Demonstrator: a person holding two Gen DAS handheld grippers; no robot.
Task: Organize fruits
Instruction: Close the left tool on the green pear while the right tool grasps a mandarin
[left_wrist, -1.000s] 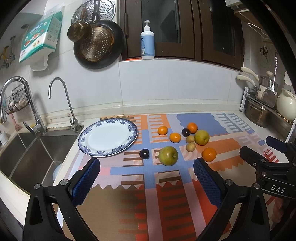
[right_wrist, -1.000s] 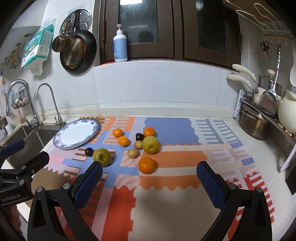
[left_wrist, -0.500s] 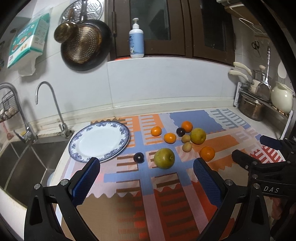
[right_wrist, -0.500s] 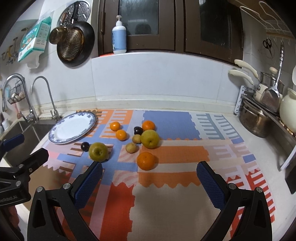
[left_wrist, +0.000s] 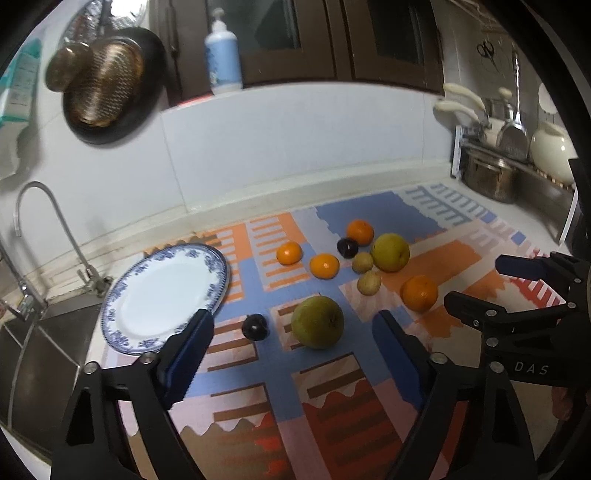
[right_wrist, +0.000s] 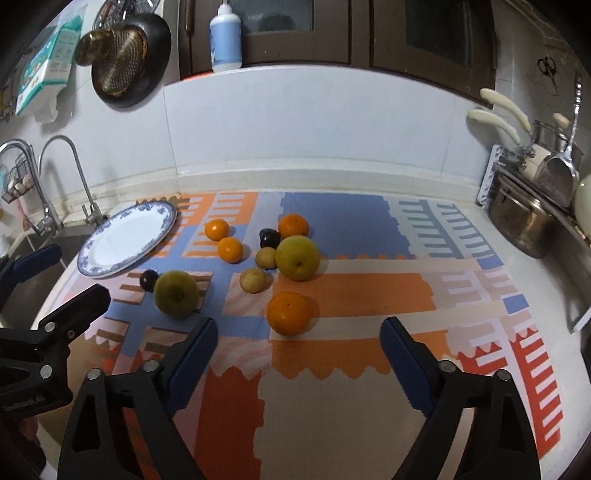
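Note:
A blue-rimmed white plate (left_wrist: 162, 291) (right_wrist: 125, 240) lies empty at the mat's left, by the sink. Fruit lies loose on the patterned mat: a green pear (left_wrist: 317, 322) (right_wrist: 176, 293), a yellow pear (left_wrist: 390, 252) (right_wrist: 297, 257), several oranges, nearest one (left_wrist: 420, 293) (right_wrist: 289, 313), two dark plums (left_wrist: 255, 326) (left_wrist: 347, 247), two small brown kiwis (left_wrist: 368, 283). My left gripper (left_wrist: 293, 354) is open and empty, just before the green pear. My right gripper (right_wrist: 299, 358) is open and empty, just before the nearest orange.
A sink (left_wrist: 29, 354) with two faucets lies left of the mat. A steel pot (right_wrist: 521, 225) and utensil rack stand at the right. Pans hang on the wall; a soap bottle (right_wrist: 225, 35) stands on the ledge.
Both grippers have moved forward and lower toward the fruit; the fruit looms larger. Both stay open. No fruit has moved.

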